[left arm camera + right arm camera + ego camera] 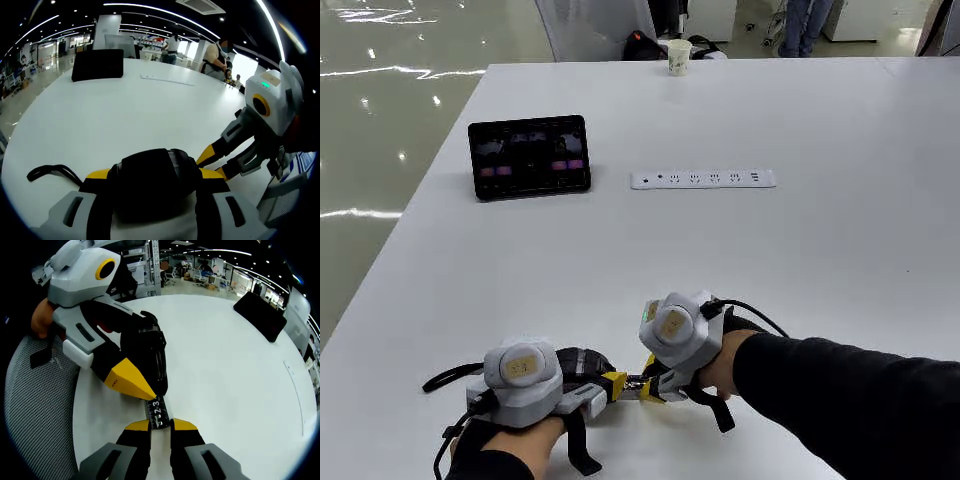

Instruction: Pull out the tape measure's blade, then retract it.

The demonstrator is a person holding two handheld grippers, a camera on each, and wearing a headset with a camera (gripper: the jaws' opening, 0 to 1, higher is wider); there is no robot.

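White table [770, 260]: left gripper [155, 175] clamps tape measure [145, 347], right gripper [160, 426] pinches blade [157, 412].

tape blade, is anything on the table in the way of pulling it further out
Nothing visible. The right tool is shut on the blade, and the table to its right is bare; the power strip and tablet lie well off.
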